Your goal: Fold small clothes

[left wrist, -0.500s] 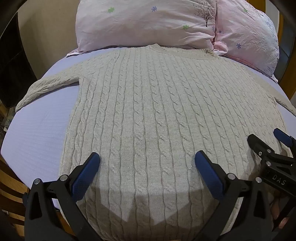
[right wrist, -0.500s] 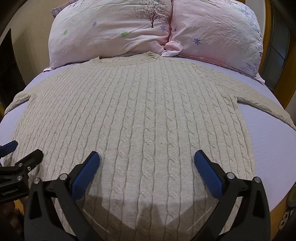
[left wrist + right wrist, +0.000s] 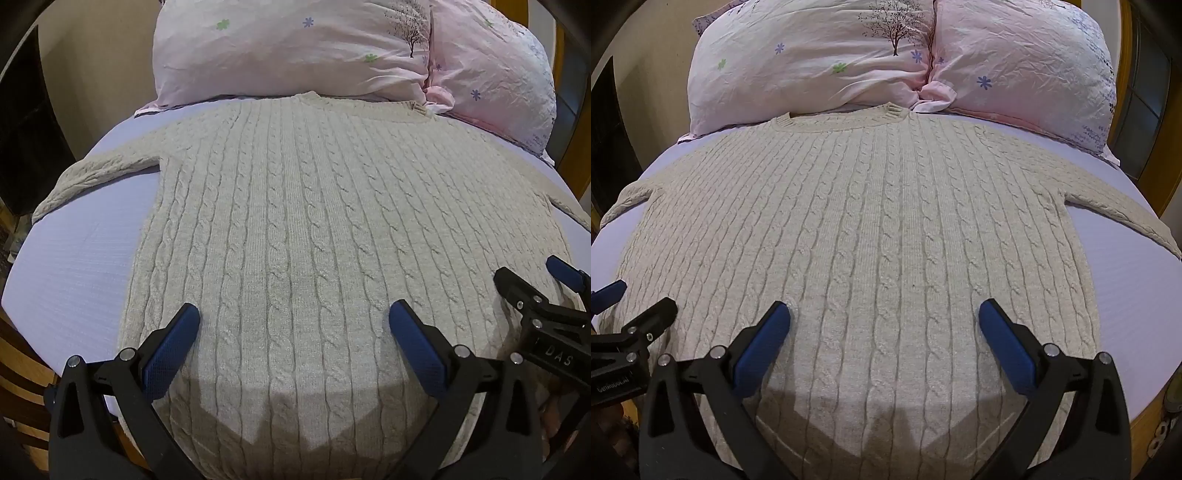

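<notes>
Flat on the bed sheet (image 3: 1126, 280) lies the cable-knit sweater (image 3: 879, 229), unfolded, with both grippers spread wide above its hem end.

Around the sweater, bare sheet shows on both sides — a broad strip beside its left edge in the left wrist view (image 3: 74, 266) and another beside its right edge under the outstretched right sleeve (image 3: 1123, 218); the left sleeve (image 3: 92, 173) reaches out toward the sheet's rim. Beyond the sweater's collar (image 3: 846, 118), two pink pillows (image 3: 820, 62) lie just touching the neckline, closing off that end. Over the sweater's lower part the left gripper (image 3: 294, 317) and right gripper (image 3: 884, 315) hover side by side, jaws wide apart and holding nothing — each appears at the edge of the other's view.
</notes>
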Motion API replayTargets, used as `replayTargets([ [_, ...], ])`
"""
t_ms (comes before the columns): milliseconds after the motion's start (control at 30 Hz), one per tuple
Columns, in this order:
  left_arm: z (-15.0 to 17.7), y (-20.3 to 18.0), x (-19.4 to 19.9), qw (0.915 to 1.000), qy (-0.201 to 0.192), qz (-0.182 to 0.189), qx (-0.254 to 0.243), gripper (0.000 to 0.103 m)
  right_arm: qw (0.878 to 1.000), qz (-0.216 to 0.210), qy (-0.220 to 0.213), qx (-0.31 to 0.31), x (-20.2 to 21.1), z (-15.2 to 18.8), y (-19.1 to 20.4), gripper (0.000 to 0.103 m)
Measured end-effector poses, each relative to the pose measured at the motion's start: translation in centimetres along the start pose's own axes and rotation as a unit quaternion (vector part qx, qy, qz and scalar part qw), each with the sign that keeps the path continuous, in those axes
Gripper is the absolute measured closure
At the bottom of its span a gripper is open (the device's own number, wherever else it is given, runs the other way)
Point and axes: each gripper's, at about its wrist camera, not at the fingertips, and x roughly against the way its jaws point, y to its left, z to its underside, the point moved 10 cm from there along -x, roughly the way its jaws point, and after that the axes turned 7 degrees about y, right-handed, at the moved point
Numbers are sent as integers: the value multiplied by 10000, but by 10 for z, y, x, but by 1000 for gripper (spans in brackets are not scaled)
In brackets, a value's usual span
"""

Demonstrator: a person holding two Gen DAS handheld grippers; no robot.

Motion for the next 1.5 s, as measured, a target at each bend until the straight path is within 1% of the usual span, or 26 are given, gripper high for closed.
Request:
replayTargets([
  [433, -2, -1, 2, 10000, -85, -9, -10, 1, 10000, -18, 50, 36, -3, -1, 2, 2],
  [667, -1, 0, 2, 9999, -104, -9, -9, 1, 9999, -42, -64, 78, -2, 1, 4, 2],
  [767, -1, 0, 3, 9999, -119, -9, -16, 1, 9999, -45, -16, 98, -2, 1, 5, 2],
  [867, 0, 1, 4, 9999, -162, -8, -16, 1, 9998, -91, 12, 172, -2, 0, 5, 2],
  [900, 0, 1, 4, 9998, -187, -9, -19, 1, 9995, -202, 37, 232, -1, 0, 5, 2],
  [967, -2, 1, 4, 9997, -234, -6, -50, 1, 9985, -530, 13, 100, 6, -3, -4, 2],
  [1000, -3, 2, 4, 9997, -224, 20, -53, 1, 9971, -716, -176, -196, 16, -9, -23, 2],
  [1033, -3, 2, 5, 9997, -217, 50, -49, 1, 9953, -763, -354, -474, 26, -16, -44, 2],
  [1067, -3, 4, 6, 9997, -222, 85, -46, 1, 9931, -709, -518, -773, 34, -24, -70, 2],
  [1100, -4, 5, 6, 9996, -244, 115, -42, 1, 9884, -598, -712, -1198, 42, -33, -107, 2],
  [1167, -10, 9, 9, 9991, -375, 178, -24, 1, 9738, -428, -886, -2052, 49, -41, -179, 2],
  [1233, -18, 13, 13, 9980, -542, 332, -16, 1, 9442, -395, -859, -3157, 45, -40, -265, 3],
  [1267, -23, 16, 15, 9971, -631, 432, 5, 1, 9343, -390, -817, -3447, 41, -39, -287, 9],
  [1300, -27, 18, 16, 9959, -721, 536, 36, 1, 9176, -388, -732, -3888, 34, -35, -323, 13],
  [1333, -33, 22, 18, 9940, -839, 691, 94, 1, 9050, -365, -658, -4188, 28, -31, -347, 21],
  [1367, -37, 26, 19, 9927, -906, 785, 144, 1, 8923, -342, -587, -4463, 22, -27, -369, 26],
  [1400, -41, 30, 20, 9914, -965, 857, 201, 1, 8762, -332, -511, -4782, 16, -21, -391, 28],
  [1433, -46, 37, 21, 9900, -1036, 917, 285, 1, 8632, -318, -459, -5017, 10, -16, -407, 31],
  [1467, -49, 43, 21, 9891, -1080, 938, 348, 1, 8522, -315, -414, -5207, 5, -12, -419, 34],
  [1500, -53, 49, 22, 9883, -1121, 950, 408, 1, 8426, -351, -495, -5351, 3, -11, -432, 38],
])
